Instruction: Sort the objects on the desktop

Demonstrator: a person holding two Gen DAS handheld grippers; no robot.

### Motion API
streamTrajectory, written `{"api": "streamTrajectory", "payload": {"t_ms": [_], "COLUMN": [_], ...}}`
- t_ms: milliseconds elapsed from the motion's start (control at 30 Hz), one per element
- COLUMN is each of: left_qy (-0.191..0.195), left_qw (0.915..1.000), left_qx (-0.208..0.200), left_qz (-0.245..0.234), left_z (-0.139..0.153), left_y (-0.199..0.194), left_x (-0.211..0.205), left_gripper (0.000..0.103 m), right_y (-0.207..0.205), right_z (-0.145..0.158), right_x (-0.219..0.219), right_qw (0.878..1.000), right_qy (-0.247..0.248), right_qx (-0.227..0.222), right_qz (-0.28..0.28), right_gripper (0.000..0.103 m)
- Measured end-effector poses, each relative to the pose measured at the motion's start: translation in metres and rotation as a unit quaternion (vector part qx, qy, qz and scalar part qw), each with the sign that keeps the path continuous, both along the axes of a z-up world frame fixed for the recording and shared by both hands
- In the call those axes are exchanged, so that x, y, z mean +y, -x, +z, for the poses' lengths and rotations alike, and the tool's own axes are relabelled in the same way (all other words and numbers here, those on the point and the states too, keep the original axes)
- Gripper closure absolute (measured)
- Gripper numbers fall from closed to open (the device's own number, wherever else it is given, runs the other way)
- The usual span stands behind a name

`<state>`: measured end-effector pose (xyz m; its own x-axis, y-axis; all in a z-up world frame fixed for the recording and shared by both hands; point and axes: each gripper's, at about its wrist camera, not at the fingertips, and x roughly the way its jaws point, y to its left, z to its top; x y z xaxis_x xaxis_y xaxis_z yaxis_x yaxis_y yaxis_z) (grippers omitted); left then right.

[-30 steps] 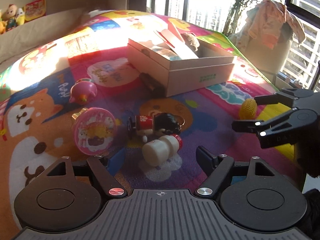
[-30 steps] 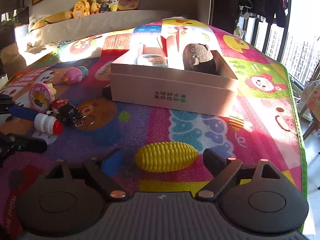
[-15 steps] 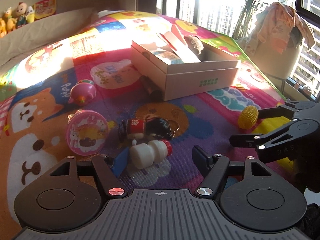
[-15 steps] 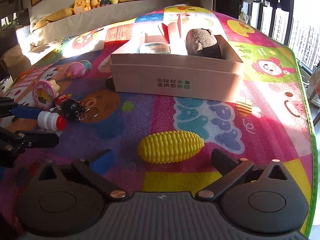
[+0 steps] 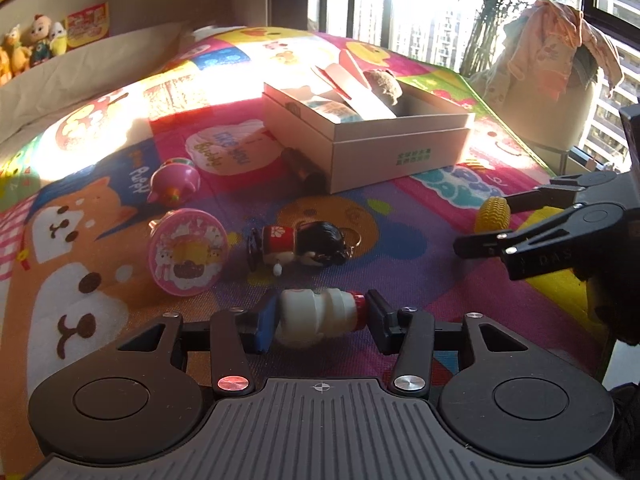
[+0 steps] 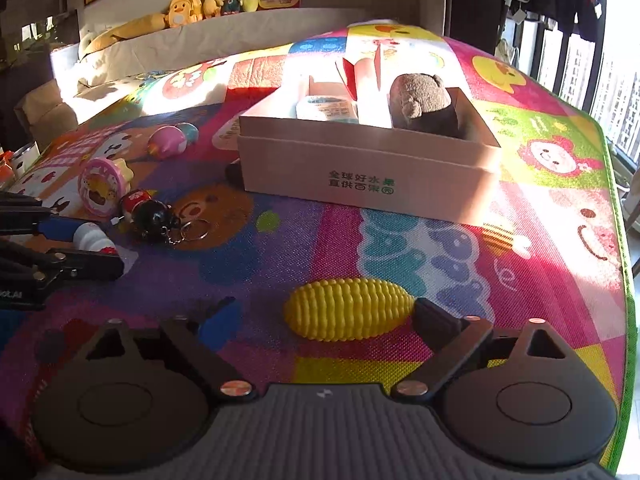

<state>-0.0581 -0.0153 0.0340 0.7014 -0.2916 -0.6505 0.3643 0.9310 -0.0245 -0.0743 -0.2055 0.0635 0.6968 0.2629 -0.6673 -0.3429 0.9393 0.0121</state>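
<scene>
My left gripper (image 5: 320,316) is shut on a small white bottle with a red cap (image 5: 316,314), lying crosswise between the fingers on the play mat. The bottle also shows in the right wrist view (image 6: 94,238). My right gripper (image 6: 320,312) is open around a yellow toy corn (image 6: 348,308), whose right end touches the right finger. The corn also shows in the left wrist view (image 5: 493,213). An open cardboard box (image 5: 400,144) holding a plush bear (image 6: 420,100) and a tube stands further back.
On the colourful mat (image 5: 400,248) lie a black doll keychain (image 5: 304,246), a round pink toy (image 5: 186,256), a pink egg toy (image 5: 176,182) and a dark object beside the box (image 5: 304,168). The mat's edge runs along the right (image 6: 624,240).
My left gripper moved forward and shut on the white bottle. My right gripper moved closer to the corn, which now touches the right finger.
</scene>
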Motion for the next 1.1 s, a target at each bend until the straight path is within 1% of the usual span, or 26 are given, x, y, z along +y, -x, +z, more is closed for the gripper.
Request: {"api": "streamTrajectory", "payload": {"t_ms": [33, 67, 100, 133, 200, 300, 333, 400, 500, 600, 667, 733, 800, 833, 867, 900, 933, 967, 1000, 1033, 1067, 1100], "left_qy": [0.0, 0.0, 0.0, 0.002, 0.008, 0.015, 0.014, 0.012, 0.017, 0.034, 0.045, 0.054, 0.063, 0.066, 0.068, 0.067, 0.067, 0.069, 0.074, 0.075, 0.07, 0.06], "left_qw": [1.0, 1.0, 0.9999, 0.9999, 0.9994, 0.9975, 0.9961, 0.9921, 0.9851, 0.9812, 0.9789, 0.9768, 0.978, 0.9798, 0.982, 0.9839, 0.9853, 0.9862, 0.9865, 0.9869, 0.9878, 0.9889], "left_qx": [-0.002, -0.005, -0.009, -0.015, -0.028, -0.06, -0.077, -0.114, -0.16, -0.177, -0.185, -0.193, -0.186, -0.174, -0.161, -0.152, -0.146, -0.14, -0.135, -0.133, -0.131, -0.13], "left_qz": [-0.002, -0.003, -0.005, -0.008, -0.016, -0.034, -0.04, -0.051, -0.061, -0.069, -0.074, -0.075, -0.072, -0.073, -0.072, -0.066, -0.059, -0.055, -0.055, -0.052, -0.047, -0.04], "left_z": [0.001, 0.003, 0.006, 0.01, 0.019, 0.041, 0.051, 0.072, 0.099, 0.117, 0.126, 0.132, 0.134, 0.132, 0.128, 0.124, 0.119, 0.114, 0.109, 0.102, 0.093, 0.084], "left_y": [0.003, 0.005, 0.008, 0.011, 0.016, 0.02, 0.02, 0.014, -0.003, -0.032, -0.054, -0.081, -0.112, -0.126, -0.139, -0.147, -0.149, -0.148, -0.143, -0.135, -0.125, -0.116], "left_x": [0.0, 0.0, 0.0, -0.001, -0.002, -0.009, -0.013, -0.021, -0.033, -0.046, -0.055, -0.065, -0.075, -0.078, -0.081, -0.081, -0.078, -0.072, -0.064, -0.054, -0.045, -0.038], "left_gripper": [0.052, 0.052, 0.052, 0.052, 0.052, 0.052, 0.052, 0.052, 0.052, 0.052, 0.052, 0.052, 0.05, 0.046, 0.038, 0.034, 0.032, 0.027, 0.022, 0.013, 0.008, 0.008], "right_y": [0.0, 0.0, 0.0, 0.001, 0.011, 0.034, 0.041, 0.054, 0.063, 0.059, 0.046, 0.023, -0.008, -0.028, -0.044, -0.066, -0.084, -0.099, -0.108, -0.112, -0.112, -0.109], "right_z": [0.001, 0.003, 0.005, 0.008, 0.019, 0.047, 0.057, 0.084, 0.122, 0.152, 0.166, 0.175, 0.181, 0.181, 0.181, 0.176, 0.17, 0.164, 0.158, 0.153, 0.147, 0.141], "right_x": [0.0, -0.001, -0.003, -0.004, -0.007, -0.01, -0.012, -0.014, -0.021, -0.03, -0.036, -0.043, -0.049, -0.051, -0.053, -0.054, -0.055, -0.057, -0.06, -0.063, -0.067, -0.071], "right_qw": [1.0, 1.0, 1.0, 1.0, 1.0, 0.999, 0.998, 0.995, 0.989, 0.984, 0.981, 0.98, 0.98, 0.98, 0.981, 0.982, 0.984, 0.985, 0.984, 0.984, 0.983, 0.982], "right_qy": [0.005, 0.006, 0.002, -0.004, -0.012, -0.014, -0.016, -0.013, -0.016, -0.029, -0.036, -0.052, -0.071, -0.079, -0.084, -0.09, -0.095, -0.099, -0.102, -0.109, -0.119, -0.128], "right_qx": [-0.001, 0.002, 0.009, 0.013, 0.004, -0.036, -0.05, -0.092, -0.145, -0.178, -0.193, -0.192, -0.181, -0.172, -0.164, -0.148, -0.13, -0.113, -0.101, -0.093, -0.087, -0.083], "right_qz": [0.0, 0.004, 0.006, 0.004, 0.006, 0.021, 0.025, 0.027, 0.022, 0.008, -0.011, -0.03, -0.047, -0.057, -0.065, -0.071, -0.073, -0.087, -0.103, -0.107, -0.107, -0.11], "right_gripper": [0.023, 0.033, 0.038, 0.038, 0.038, 0.038, 0.038, 0.038, 0.038, 0.038, 0.038, 0.038, 0.038, 0.038, 0.038, 0.037, 0.032, 0.03, 0.03, 0.03, 0.03, 0.03]}}
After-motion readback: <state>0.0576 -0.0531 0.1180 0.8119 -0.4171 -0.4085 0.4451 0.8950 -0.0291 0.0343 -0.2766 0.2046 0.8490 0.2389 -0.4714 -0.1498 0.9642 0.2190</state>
